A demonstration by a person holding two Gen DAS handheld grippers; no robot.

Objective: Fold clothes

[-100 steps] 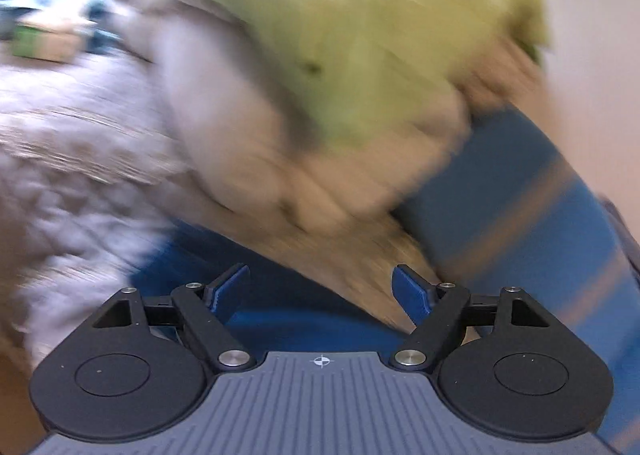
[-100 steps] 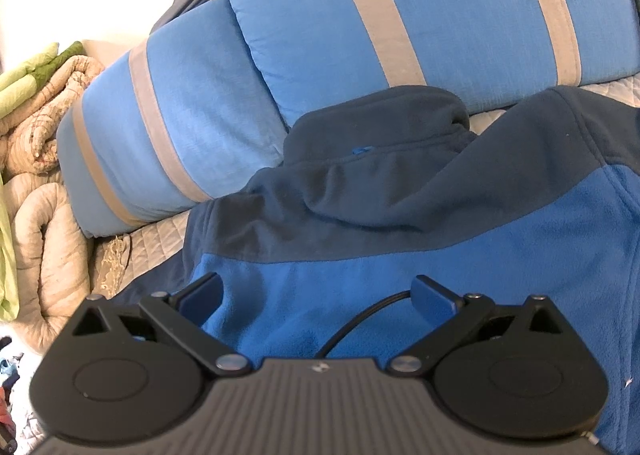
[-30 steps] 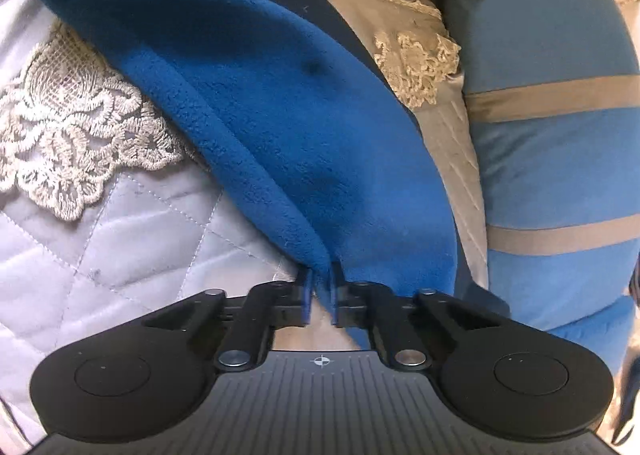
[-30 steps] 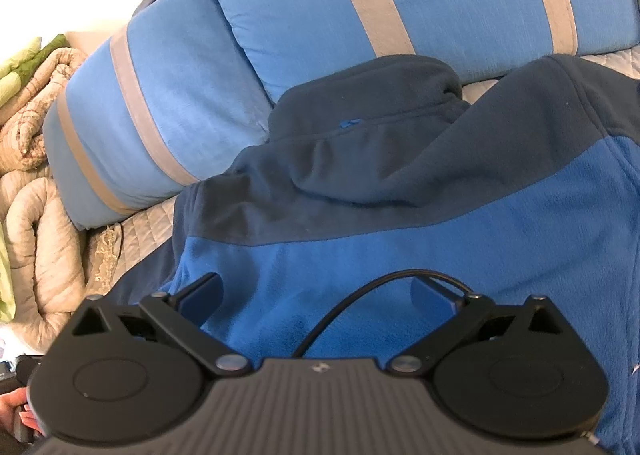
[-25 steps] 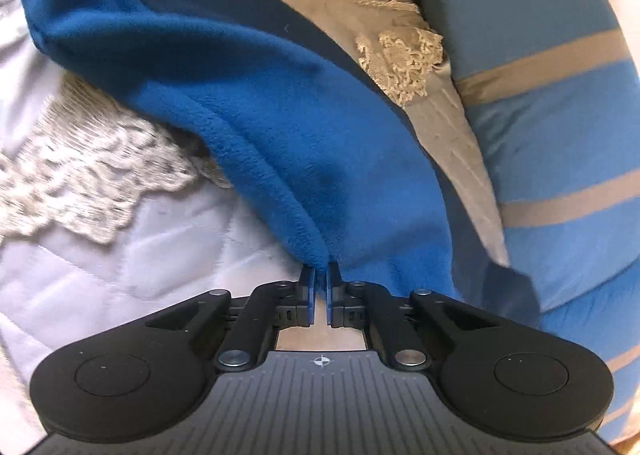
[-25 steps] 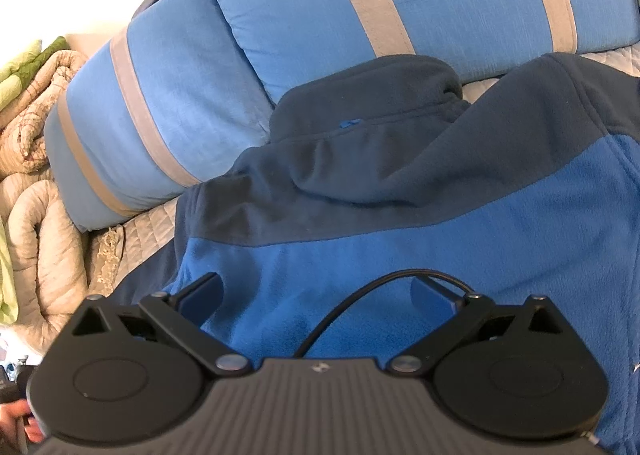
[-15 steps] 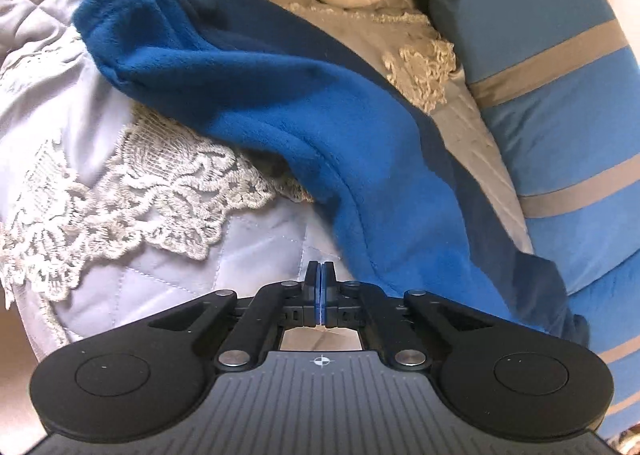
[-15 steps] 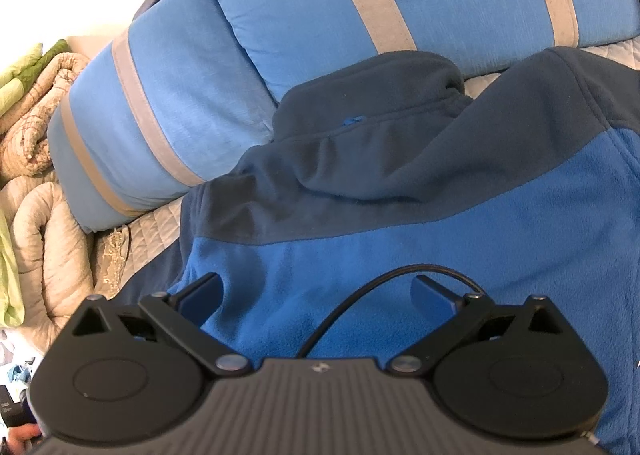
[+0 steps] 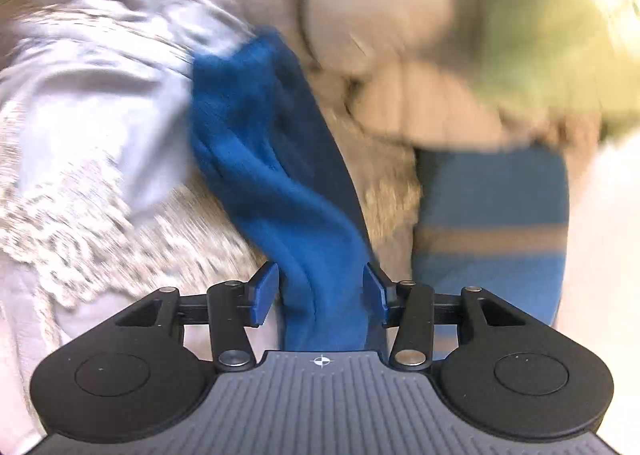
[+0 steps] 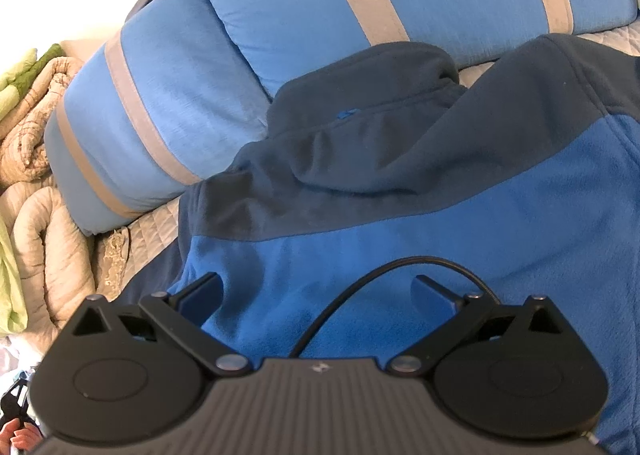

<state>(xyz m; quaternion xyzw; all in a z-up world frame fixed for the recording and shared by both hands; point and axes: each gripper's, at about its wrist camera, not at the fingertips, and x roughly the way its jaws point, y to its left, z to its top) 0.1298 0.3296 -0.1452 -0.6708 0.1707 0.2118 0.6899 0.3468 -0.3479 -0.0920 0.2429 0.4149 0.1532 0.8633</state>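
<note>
A blue fleece jacket with a dark navy collar and shoulders (image 10: 400, 223) lies spread on the bed. In the left wrist view its blue sleeve (image 9: 272, 175) runs from the upper left down between my fingers. My left gripper (image 9: 320, 287) is open, its blue pads apart on either side of the sleeve. The view is blurred by motion. My right gripper (image 10: 316, 291) is open and empty, hovering just above the jacket's blue body below the collar.
Two blue pillows with tan stripes (image 10: 360, 15) lean at the head of the bed, one also in the left wrist view (image 9: 492, 223). A rolled beige and green quilt (image 10: 36, 159) lies at the left. The bedspread (image 9: 80, 175) is grey quilted with lace.
My left gripper was shut beside the sleeve half a second ago; it has opened and swung so the sleeve lies between its fingers. The right gripper has barely moved.
</note>
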